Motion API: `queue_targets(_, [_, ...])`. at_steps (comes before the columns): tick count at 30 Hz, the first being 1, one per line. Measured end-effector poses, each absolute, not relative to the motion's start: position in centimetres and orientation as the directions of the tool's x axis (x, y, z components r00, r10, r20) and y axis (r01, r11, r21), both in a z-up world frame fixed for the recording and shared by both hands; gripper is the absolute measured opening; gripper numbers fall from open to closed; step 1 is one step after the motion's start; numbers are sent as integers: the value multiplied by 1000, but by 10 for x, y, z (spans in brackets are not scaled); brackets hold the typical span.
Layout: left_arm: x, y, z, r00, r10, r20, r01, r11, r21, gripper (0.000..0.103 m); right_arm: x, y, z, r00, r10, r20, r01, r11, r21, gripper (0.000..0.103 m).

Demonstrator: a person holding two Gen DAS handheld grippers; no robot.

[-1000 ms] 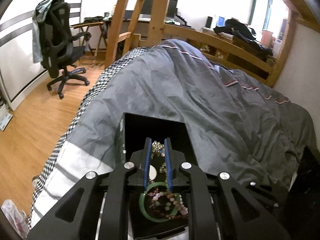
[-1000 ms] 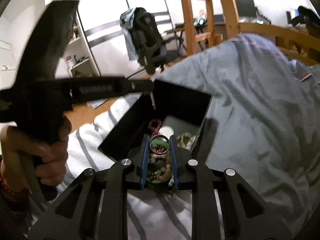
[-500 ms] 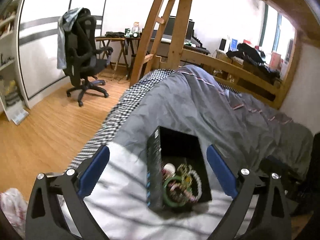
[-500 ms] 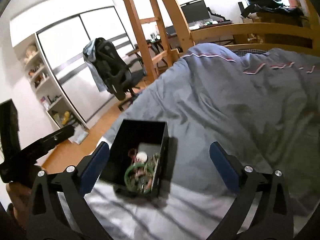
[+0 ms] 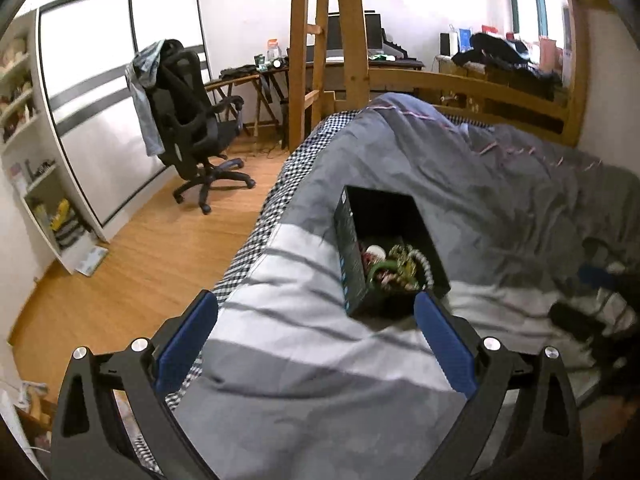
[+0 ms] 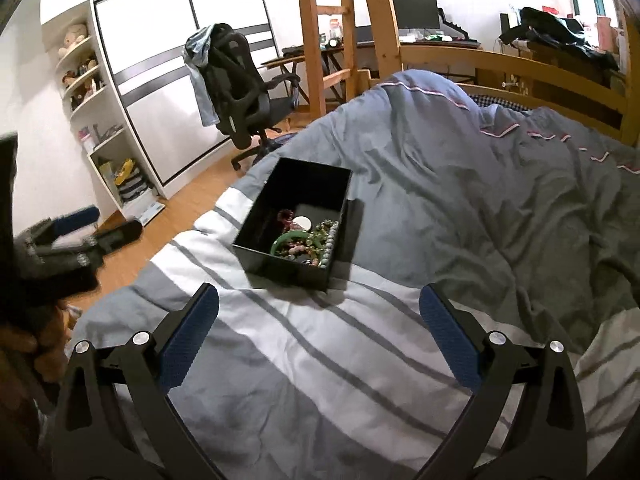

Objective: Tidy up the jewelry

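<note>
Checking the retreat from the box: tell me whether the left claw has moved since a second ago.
Yes. The left claw has pulled back and up from the black box on the bed and now stands open, short of its near wall.

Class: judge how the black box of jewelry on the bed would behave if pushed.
The black box looks rigid, so it would probably slide whole. The soft duvet may snag it and tilt it. The jewelry lies loose and would likely shift.

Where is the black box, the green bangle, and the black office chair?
black rectangular box (image 6: 280, 268), right wrist view, near outer wall.
green ring-shaped bangle (image 6: 289, 235), right wrist view, upper rim.
black office chair (image 5: 188, 92), left wrist view, backrest.
</note>
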State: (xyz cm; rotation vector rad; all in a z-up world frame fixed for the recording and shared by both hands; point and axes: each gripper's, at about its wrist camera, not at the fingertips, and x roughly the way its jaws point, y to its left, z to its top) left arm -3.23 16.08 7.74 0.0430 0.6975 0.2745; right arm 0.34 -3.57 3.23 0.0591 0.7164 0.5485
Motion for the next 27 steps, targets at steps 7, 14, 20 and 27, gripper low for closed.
queue_targets(7, [-49,152,76,756,302,-580,-246,953,176,97,-14,-32,38,629,510,-586,-490,846,210,99])
queue_targets(14, [-45,141,69,760,306,-573,-217,951,220,97,-15,-44,44,641,518,-567,-478,847,234,99])
queue_targets(20, [-43,134,64,763,314,-565,-215,948,237,97,-10,-56,45,649,514,-561,-457,853,252,99])
queue_targets(27, [-37,137,58,749,302,-590,-212,952,219,97,-7,-58,41,648,512,-565,-466,852,238,99])
